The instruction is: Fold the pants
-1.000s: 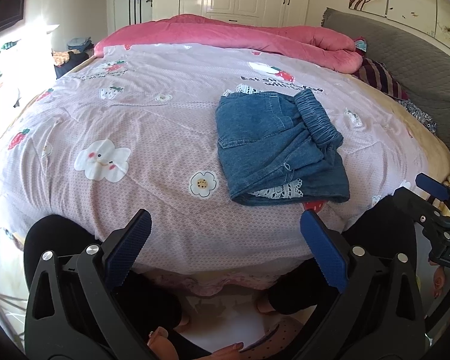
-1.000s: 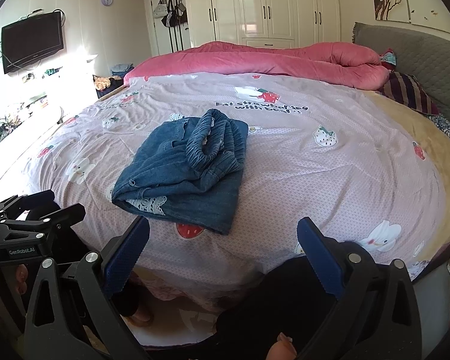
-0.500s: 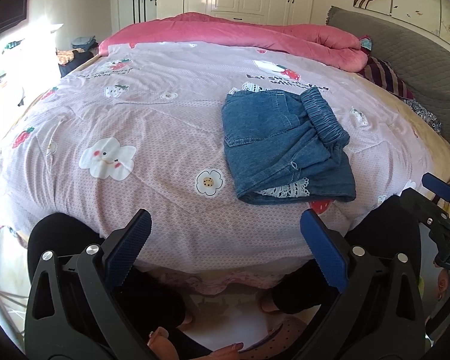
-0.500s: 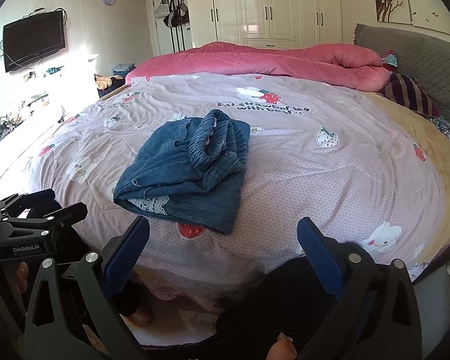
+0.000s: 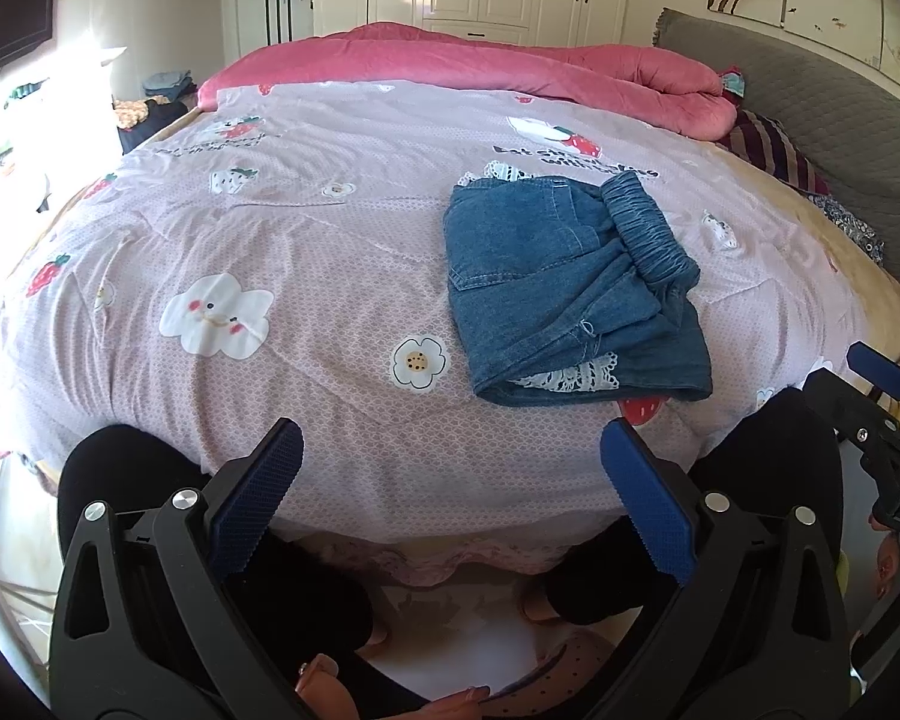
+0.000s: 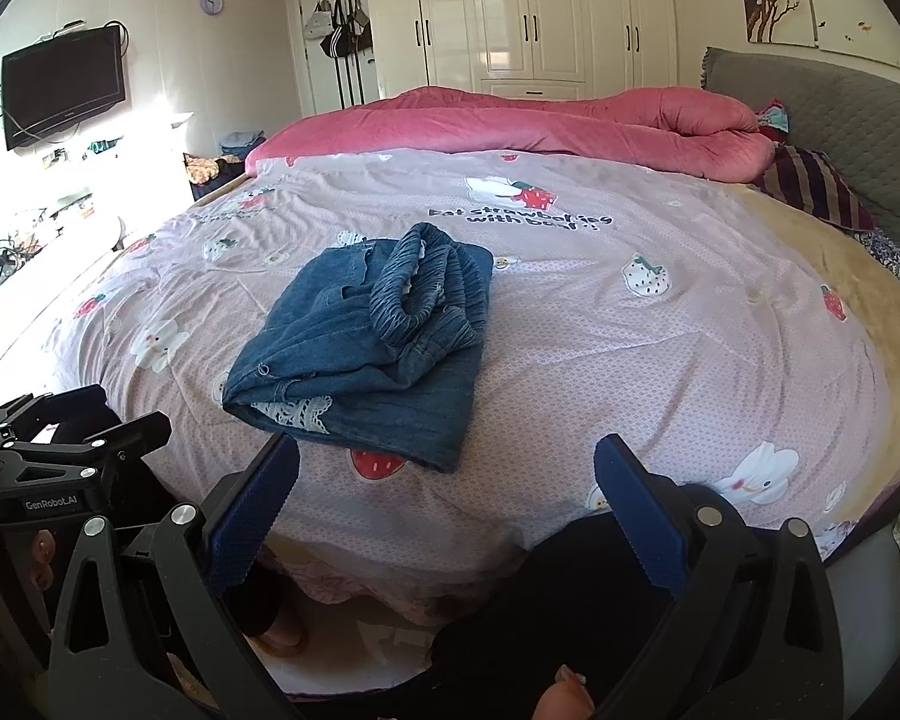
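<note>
Pants (image 5: 570, 288) folded on patterned quilt (image 5: 306, 228), white wardrobes (image 6: 534, 12) behind.

1. "GenRobot.AI" in pale letters on the black left gripper (image 6: 69, 462) body, lower left of the right wrist view.
2. Dark print on the quilt (image 6: 690, 360), upper centre, starts "Eat strawberries with"; the last word is unclear.
3. "DA", cut off, on the right gripper (image 5: 888, 420) at the right edge of the left wrist view.

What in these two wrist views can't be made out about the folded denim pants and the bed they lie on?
- Denim pants: the underside and inner layers are hidden by the fold in both views; only a strip of white lace shows.
- Quilt lettering: too warped and small to read.
- Bed's near edge: covered by the left gripper and right gripper, both open.
</note>
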Tool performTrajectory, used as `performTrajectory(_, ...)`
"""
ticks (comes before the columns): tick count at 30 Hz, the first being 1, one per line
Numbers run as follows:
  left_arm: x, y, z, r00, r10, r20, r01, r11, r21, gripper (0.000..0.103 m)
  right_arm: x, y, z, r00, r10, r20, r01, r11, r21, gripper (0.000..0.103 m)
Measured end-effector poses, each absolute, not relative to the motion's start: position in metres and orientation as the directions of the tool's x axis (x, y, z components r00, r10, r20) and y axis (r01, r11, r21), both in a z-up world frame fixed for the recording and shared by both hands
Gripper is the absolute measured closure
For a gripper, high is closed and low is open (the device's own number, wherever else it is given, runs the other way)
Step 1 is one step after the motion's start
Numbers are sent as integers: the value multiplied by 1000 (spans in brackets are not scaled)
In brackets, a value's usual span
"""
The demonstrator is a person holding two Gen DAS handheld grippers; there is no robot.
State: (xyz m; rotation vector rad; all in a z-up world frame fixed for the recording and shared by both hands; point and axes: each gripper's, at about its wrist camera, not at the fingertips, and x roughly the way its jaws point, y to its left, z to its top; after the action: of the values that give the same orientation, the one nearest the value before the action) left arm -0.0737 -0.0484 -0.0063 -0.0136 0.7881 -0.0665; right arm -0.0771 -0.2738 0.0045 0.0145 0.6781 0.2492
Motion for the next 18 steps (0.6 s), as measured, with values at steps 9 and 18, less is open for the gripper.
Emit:
performTrajectory(9, -74, -49, -6, 705, -55, -707, 48, 998, -29, 10, -75, -273, 4, 749, 227, -623, -223, 971, 85, 5)
performTrajectory(18, -74, -49, -6, 703, -49, -709, 46, 999, -23, 10, -76, -273, 3, 746, 226, -626, -223, 971, 85, 5)
